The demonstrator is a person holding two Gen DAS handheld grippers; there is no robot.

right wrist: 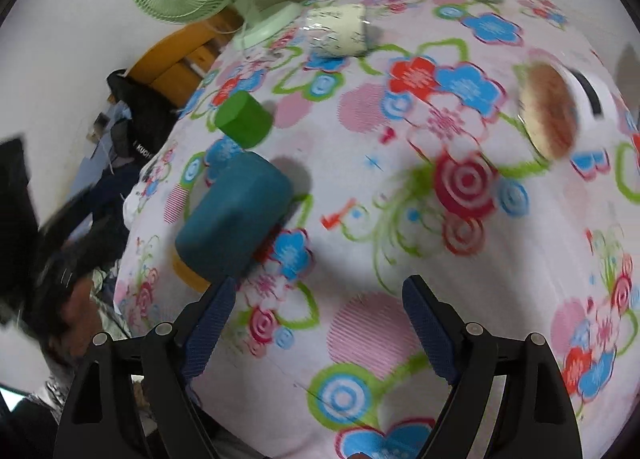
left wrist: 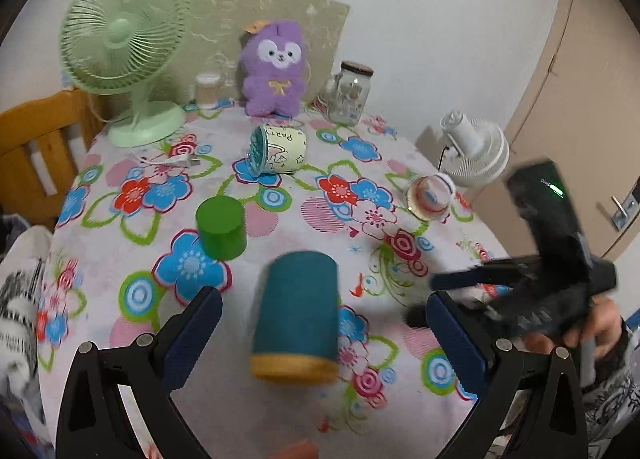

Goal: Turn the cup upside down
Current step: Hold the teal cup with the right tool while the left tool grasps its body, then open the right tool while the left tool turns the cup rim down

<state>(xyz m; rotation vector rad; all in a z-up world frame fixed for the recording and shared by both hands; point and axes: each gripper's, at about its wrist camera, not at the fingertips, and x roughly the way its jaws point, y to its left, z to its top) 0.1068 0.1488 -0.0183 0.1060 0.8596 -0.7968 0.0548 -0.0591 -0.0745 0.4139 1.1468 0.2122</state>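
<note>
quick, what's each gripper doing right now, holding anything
Left gripper: open, holding nothing; the teal cup stands between its fingers, untouched.
Right gripper: open, empty, over the flowered tablecloth.

The right gripper (right wrist: 316, 313) is spread wide above the floral tablecloth (right wrist: 400, 219), holding nothing. The teal cup (right wrist: 236, 215) stands rim-down beside its left finger; the green cup (right wrist: 244, 119) stands beyond.

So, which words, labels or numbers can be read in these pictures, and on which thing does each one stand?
"PART": printed on the cream cup that lies on its side; the word may run on out of sight.
"KUCH": white letters on dark clothing beside the table, blurred and cut off.
Labels inside the glass jar: too small to read.
</note>
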